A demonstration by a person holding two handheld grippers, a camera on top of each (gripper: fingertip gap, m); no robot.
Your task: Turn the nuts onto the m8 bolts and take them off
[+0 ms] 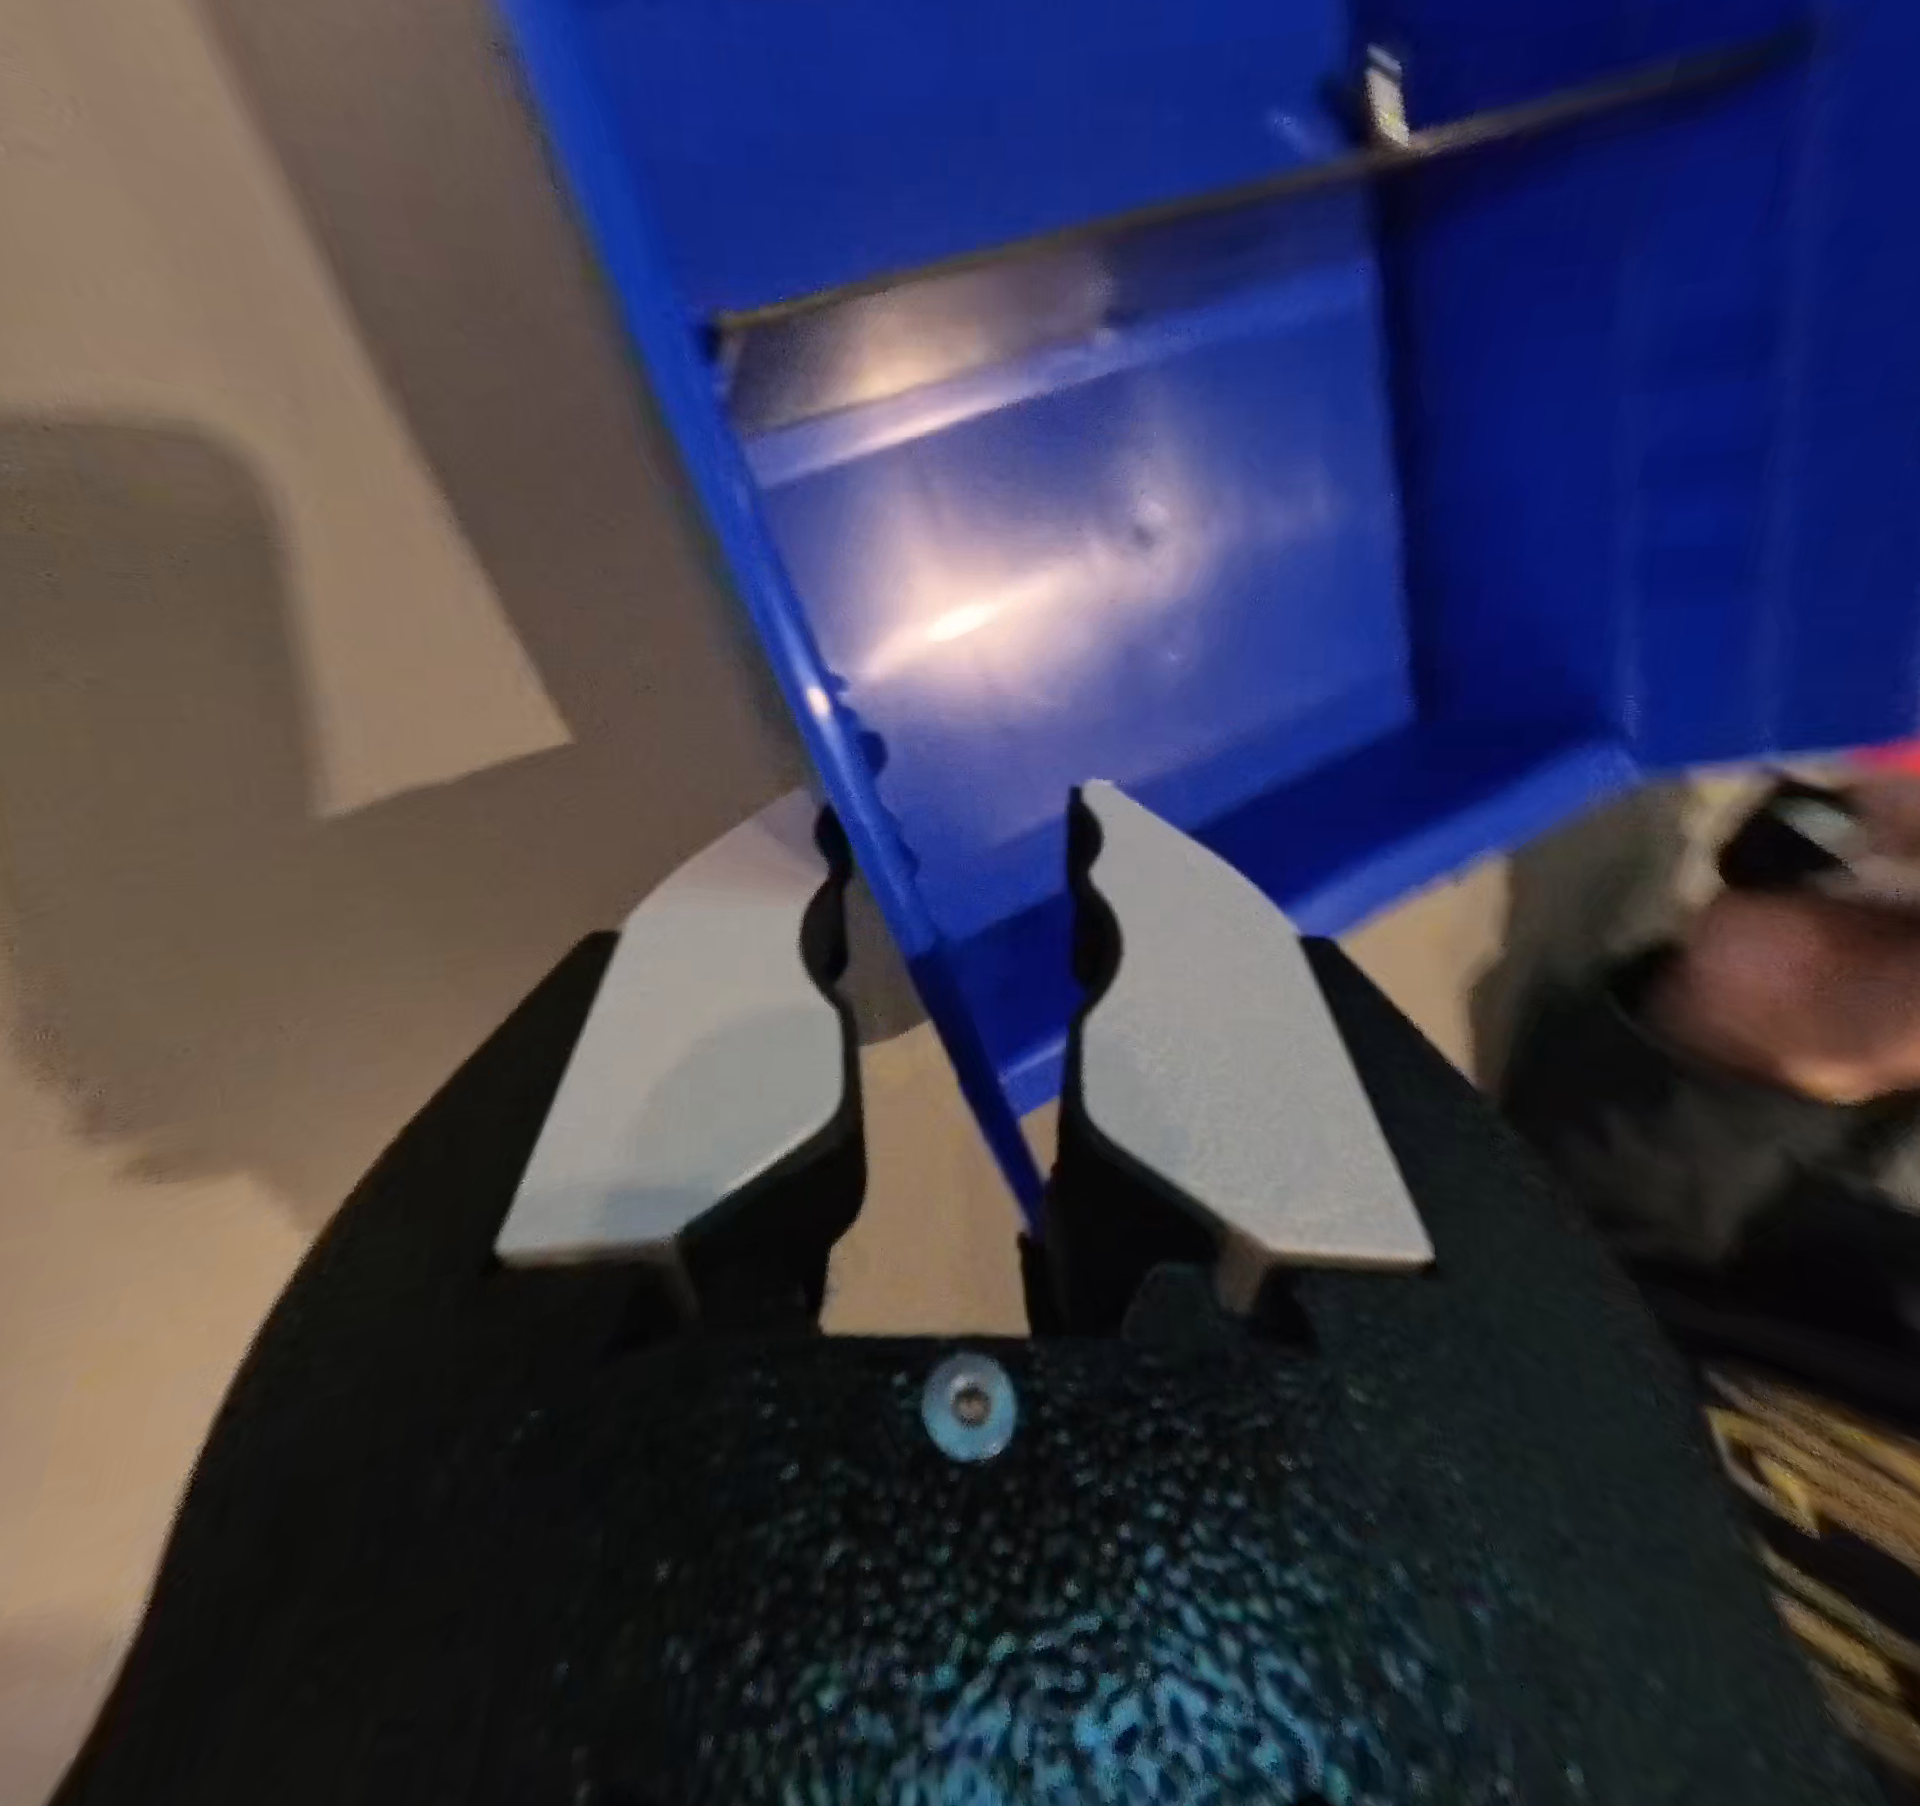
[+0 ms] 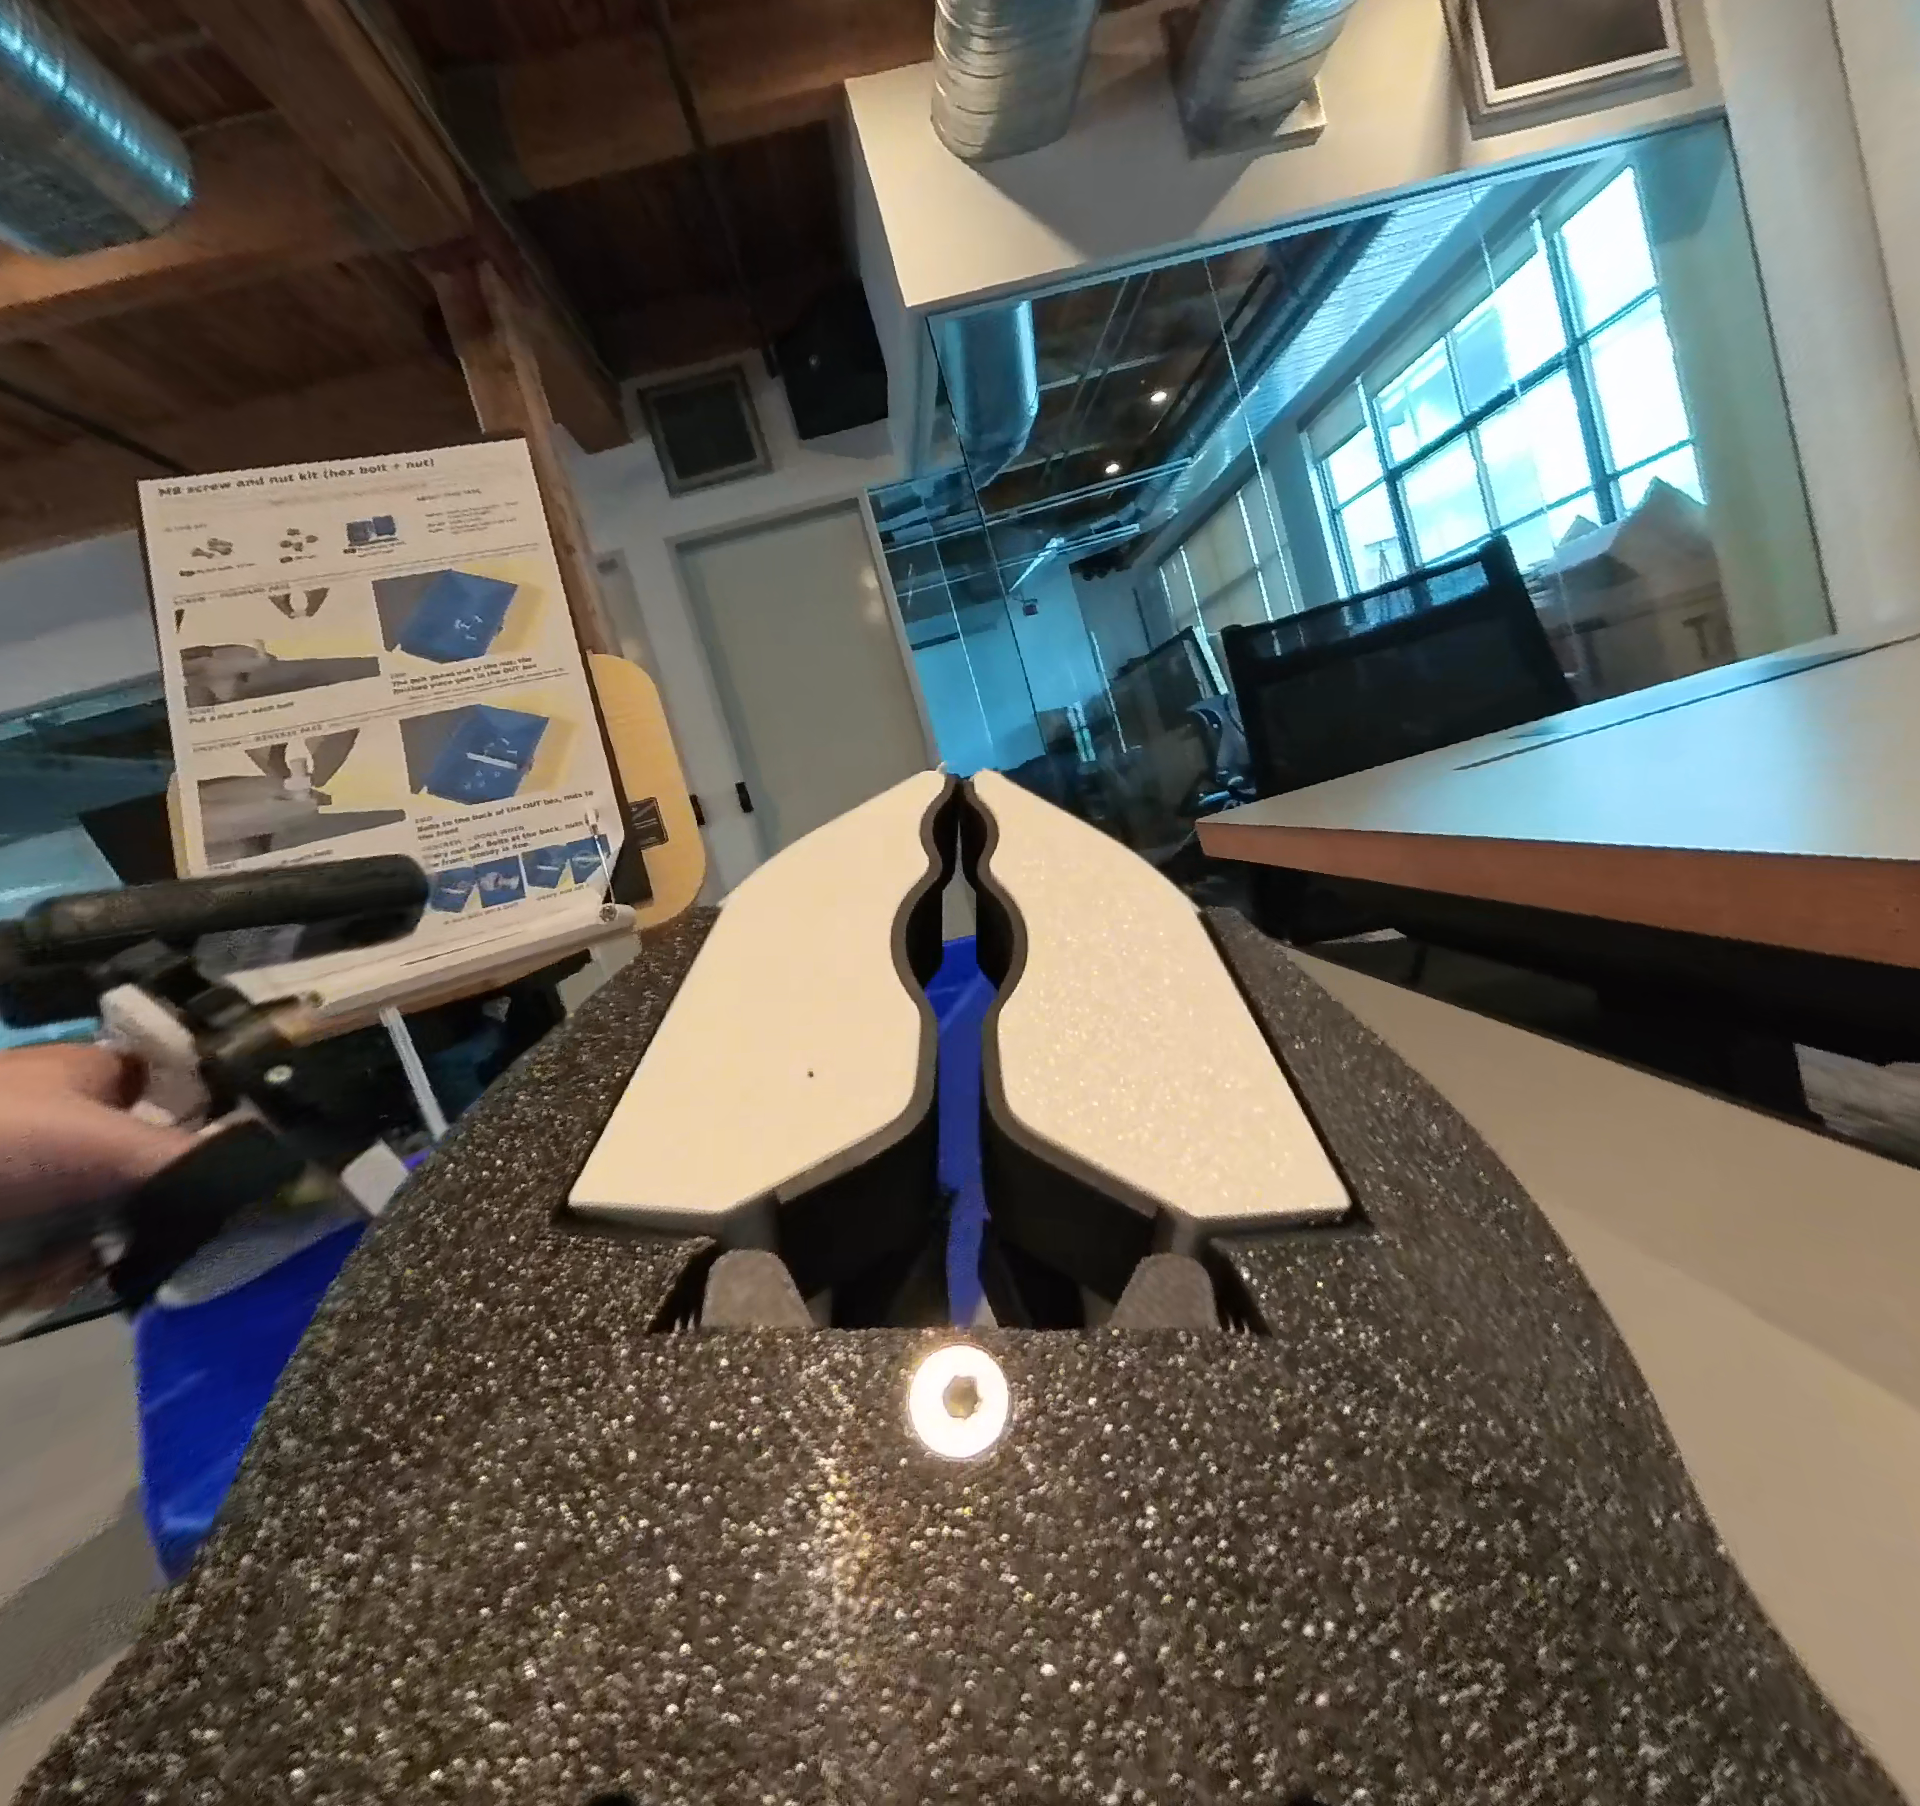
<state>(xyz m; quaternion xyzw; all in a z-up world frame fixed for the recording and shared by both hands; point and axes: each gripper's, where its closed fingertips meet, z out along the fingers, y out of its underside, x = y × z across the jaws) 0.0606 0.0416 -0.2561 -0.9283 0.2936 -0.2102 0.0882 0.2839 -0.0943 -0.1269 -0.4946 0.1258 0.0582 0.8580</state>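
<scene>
Left tongs [image 1: 961,821] spread astride a blue bin's wall [image 1: 883,821], seemingly not pinching; right tongs [image 2: 961,788] pressed together.

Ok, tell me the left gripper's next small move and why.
Probably close the left gripper on the blue bin's side wall. The wall runs slantwise between its spread fingers, with a clear gap beside the right finger, so the bin looks not yet firmly pinched.
</scene>
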